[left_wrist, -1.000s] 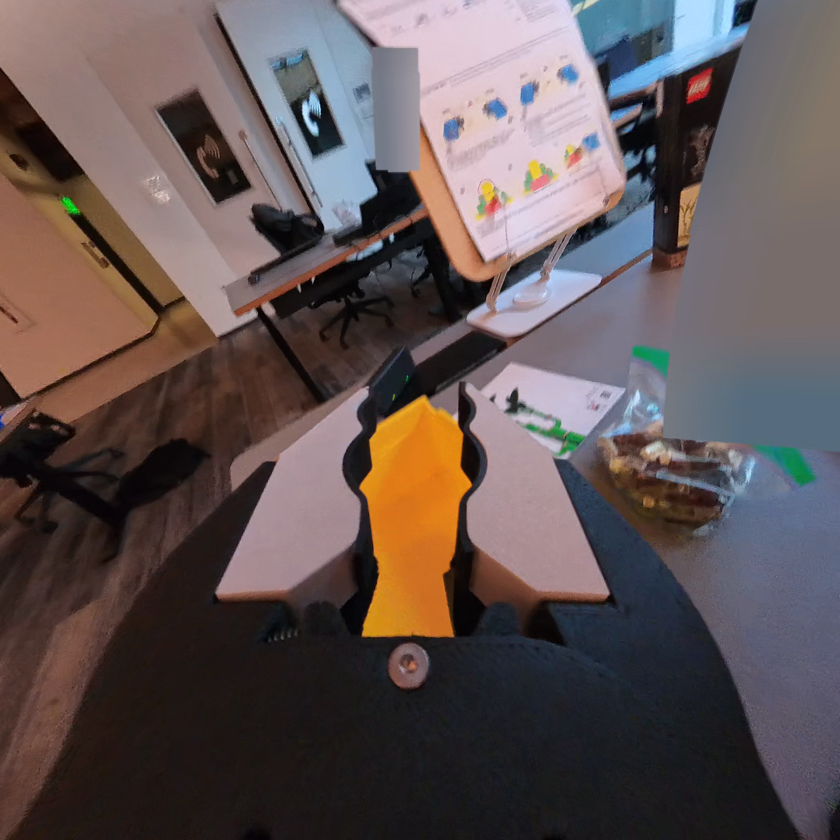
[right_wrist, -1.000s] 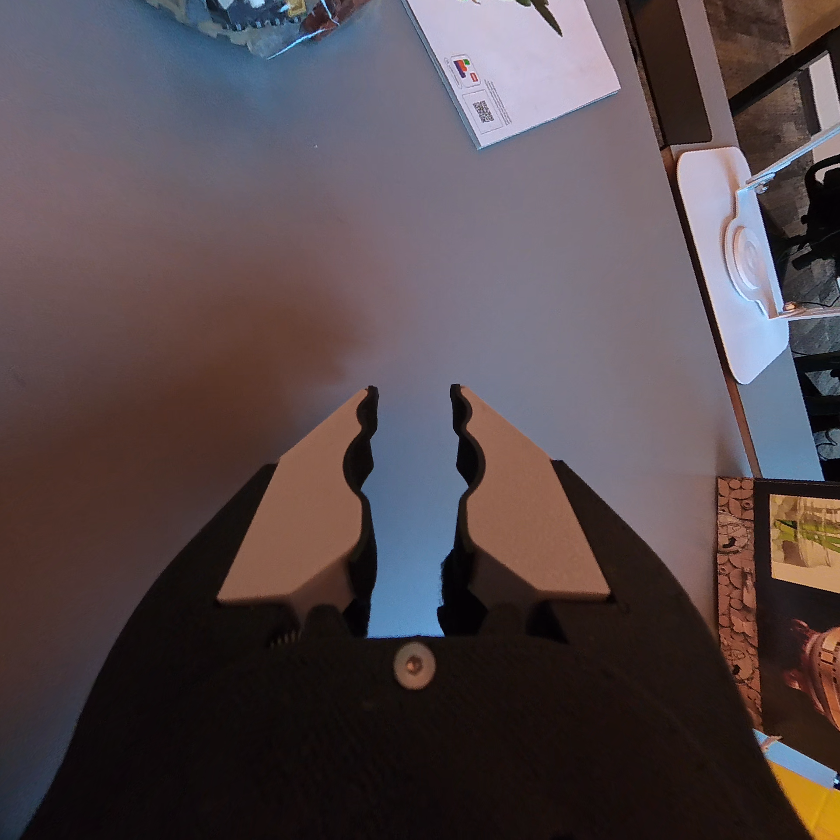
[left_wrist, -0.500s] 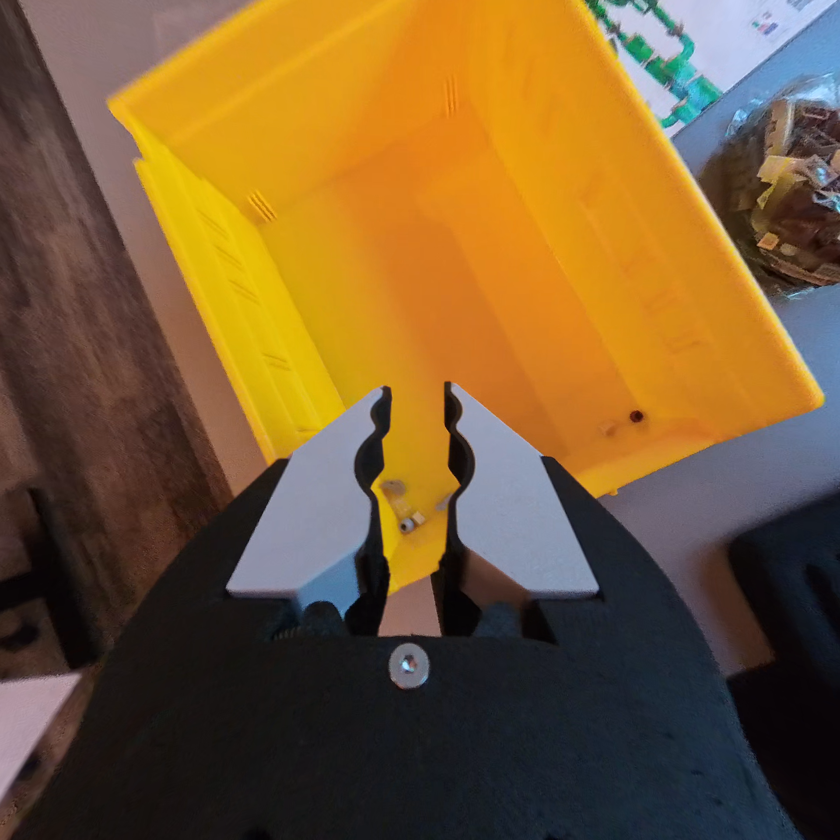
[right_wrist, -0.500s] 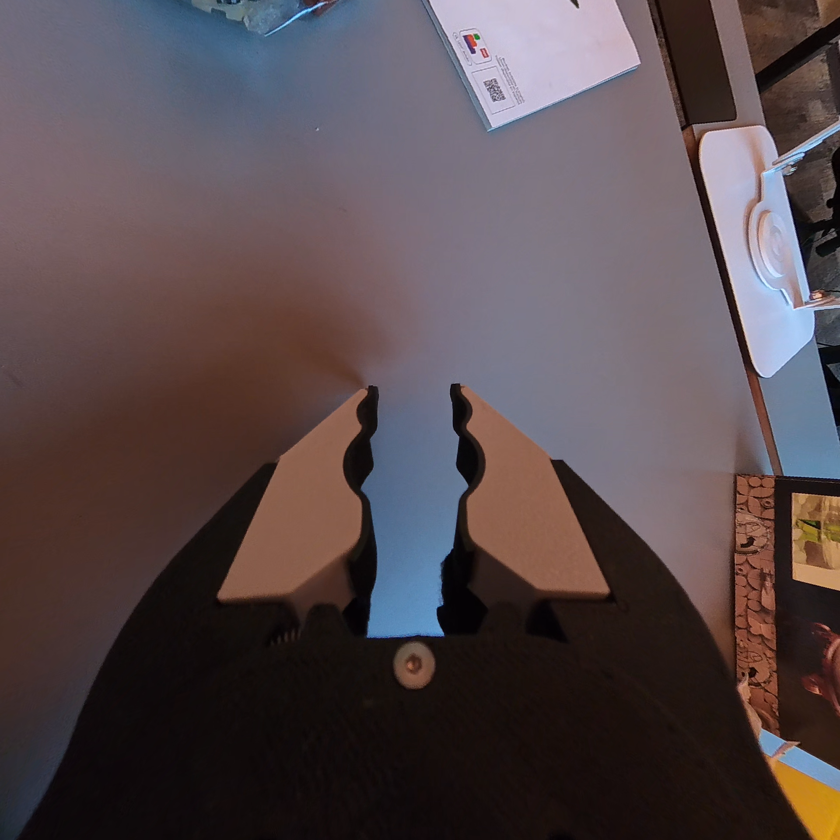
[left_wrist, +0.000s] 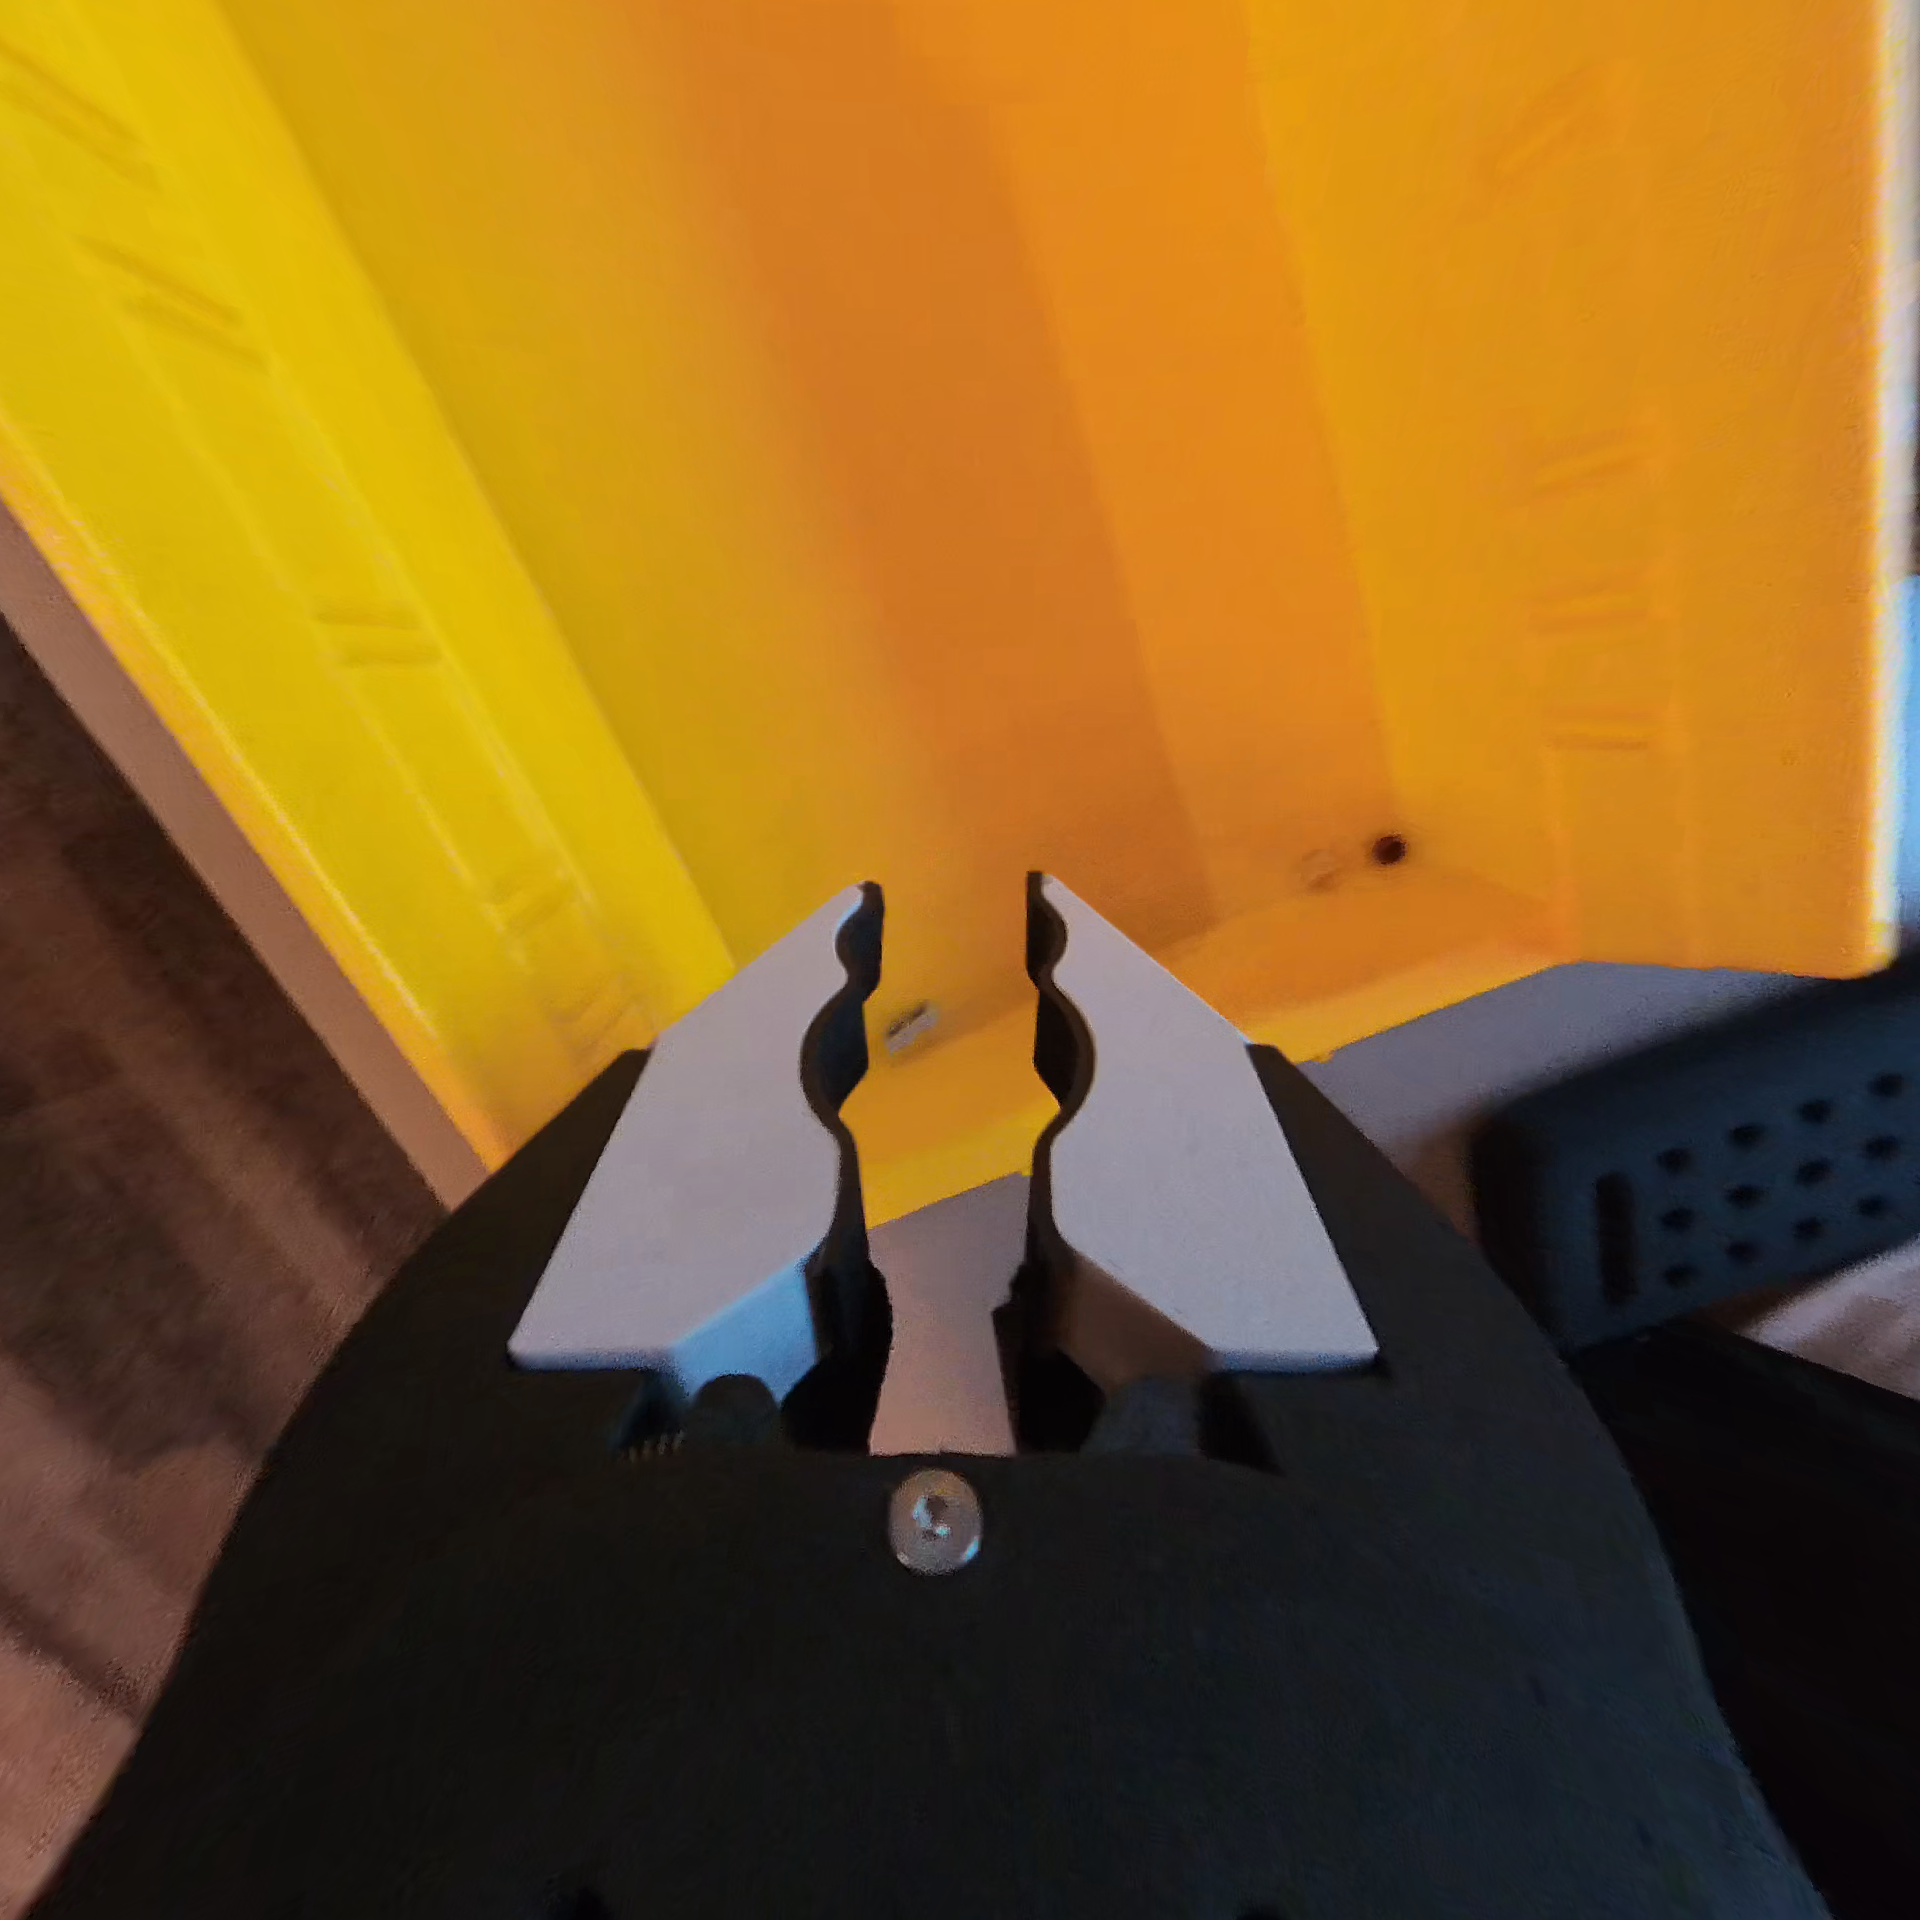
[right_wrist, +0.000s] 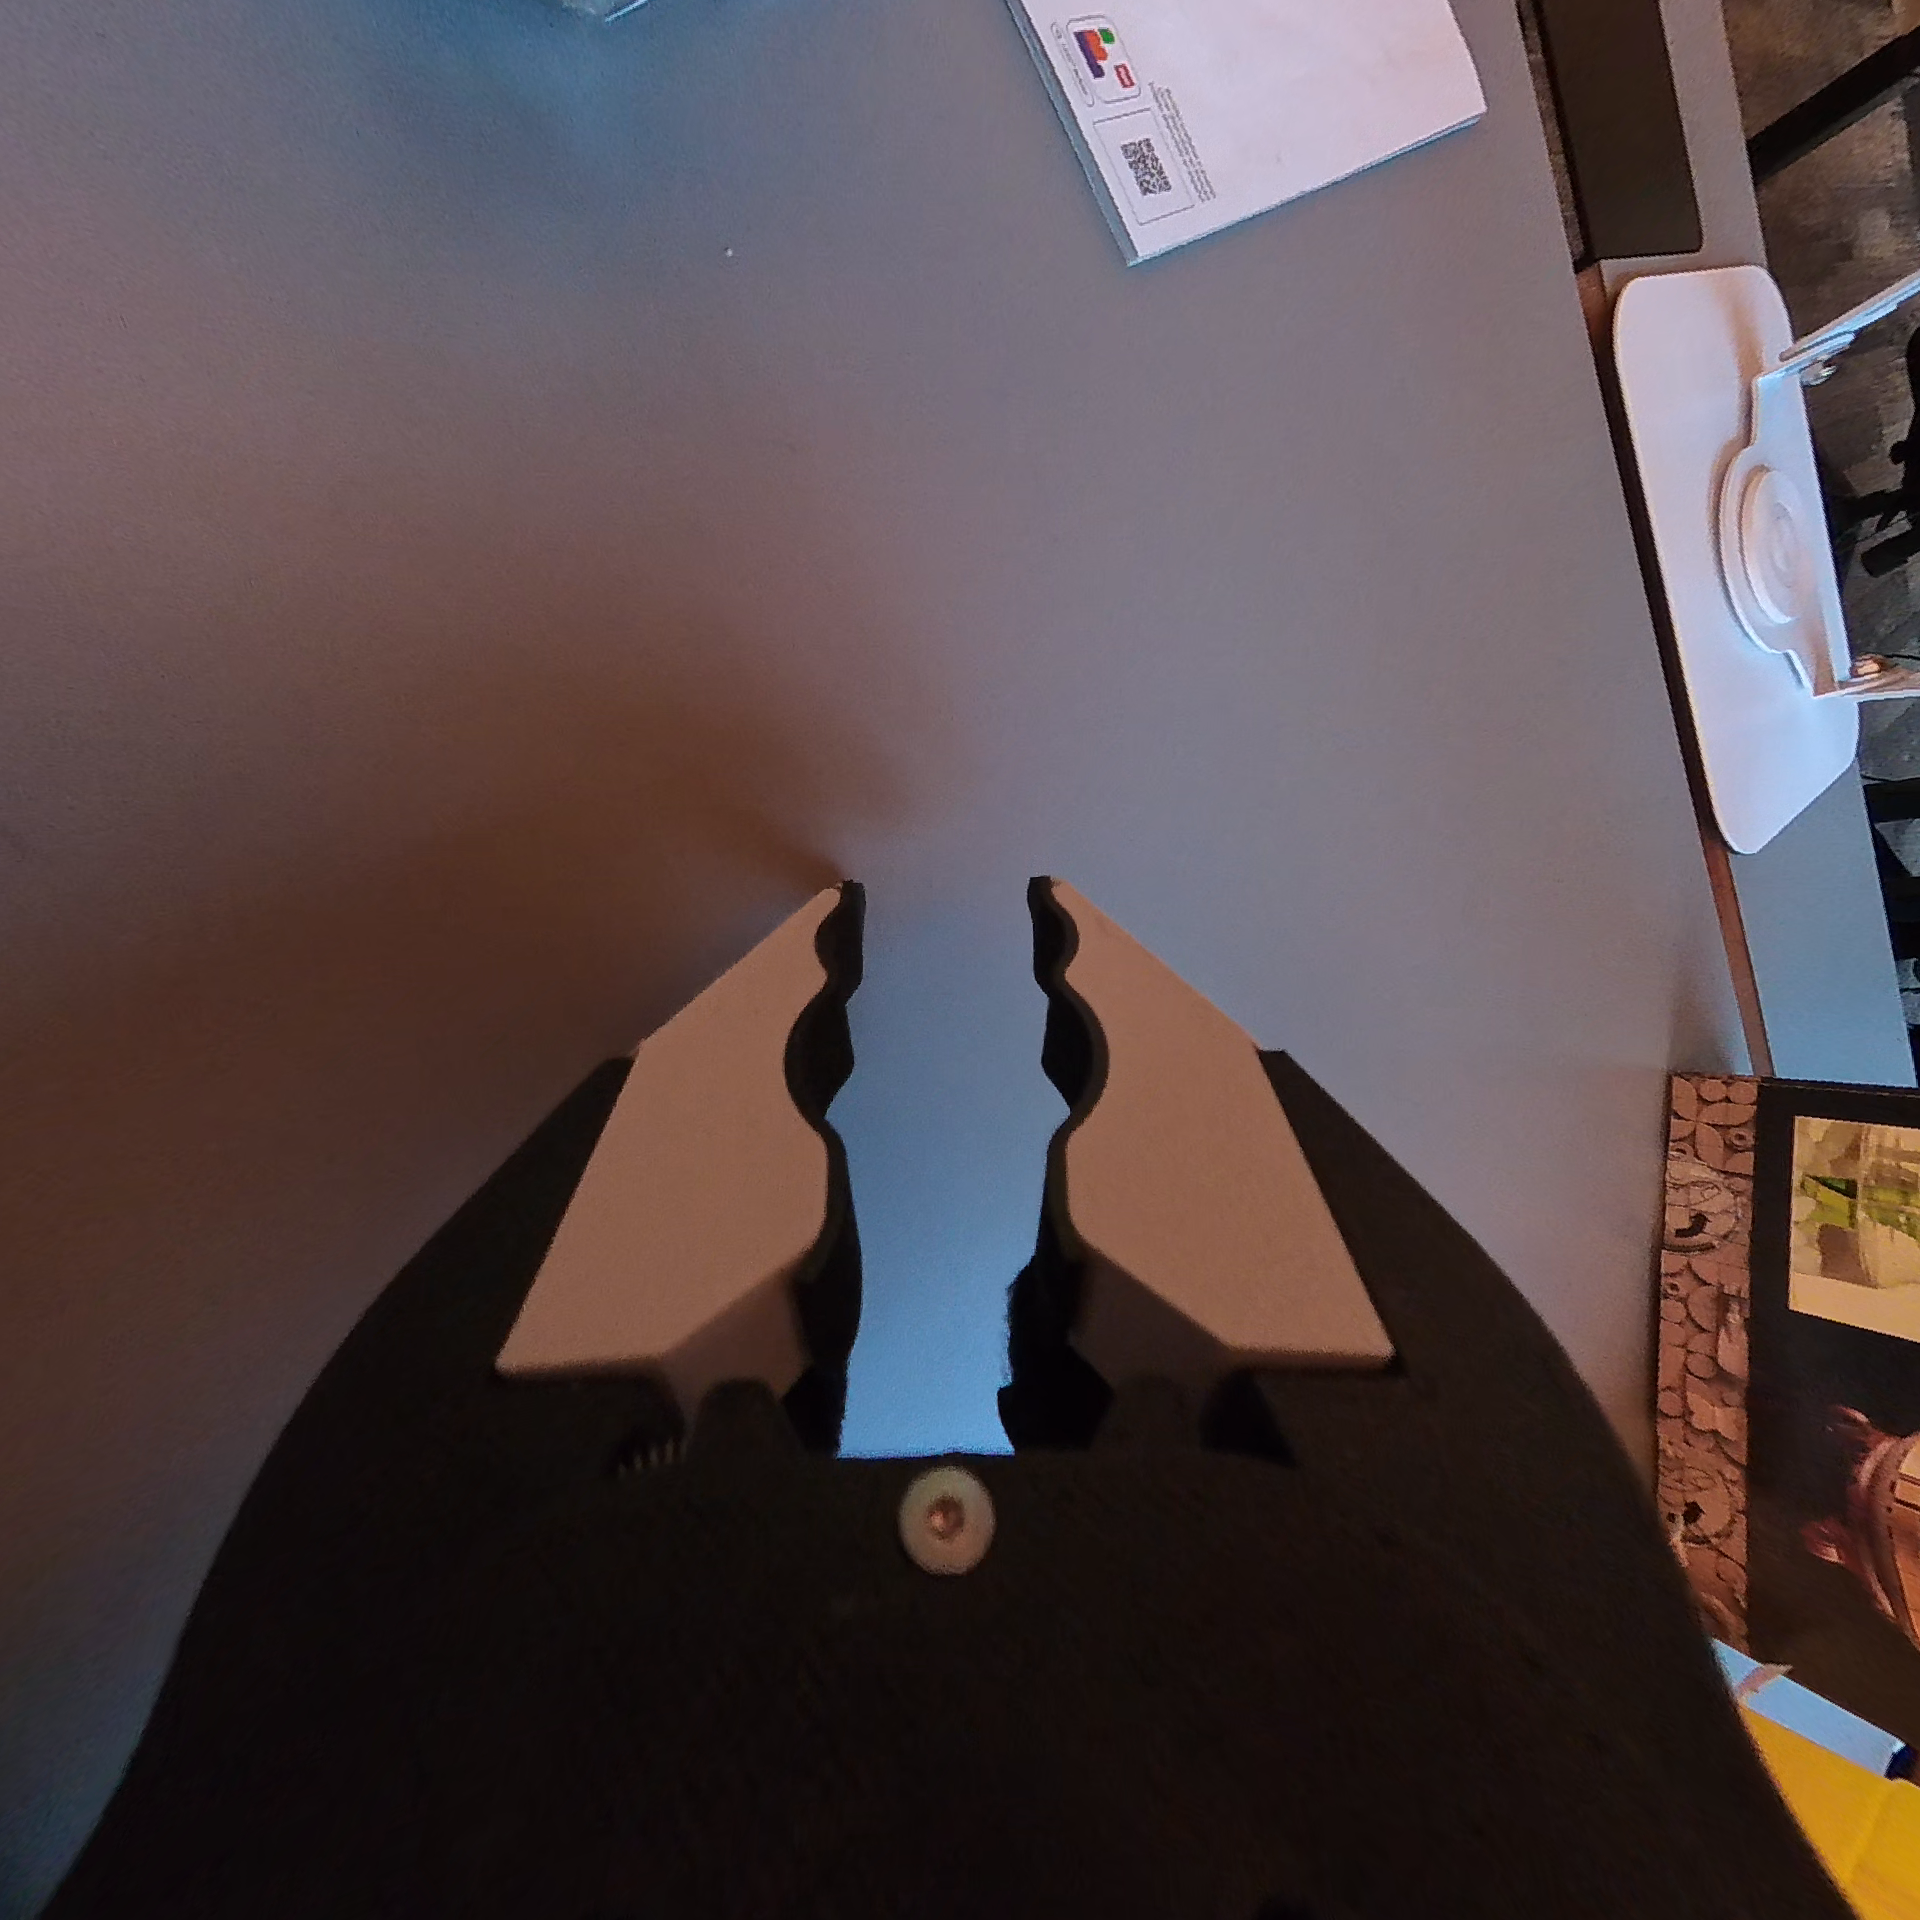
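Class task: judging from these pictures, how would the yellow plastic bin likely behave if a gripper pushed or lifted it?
The yellow bin looks like rigid moulded plastic, so probably stiff. Nearly empty, holding only tiny pieces, it is likely light and might slide on the smooth grey table when the left gripper pushes.

We note motion blur across the left wrist view, the yellow bin (left_wrist: 935, 416) glowing orange. The right wrist view is sharper; a warm reddish shadow lies left on the grey table (right_wrist: 416, 727). Wide-angle bending at edges.
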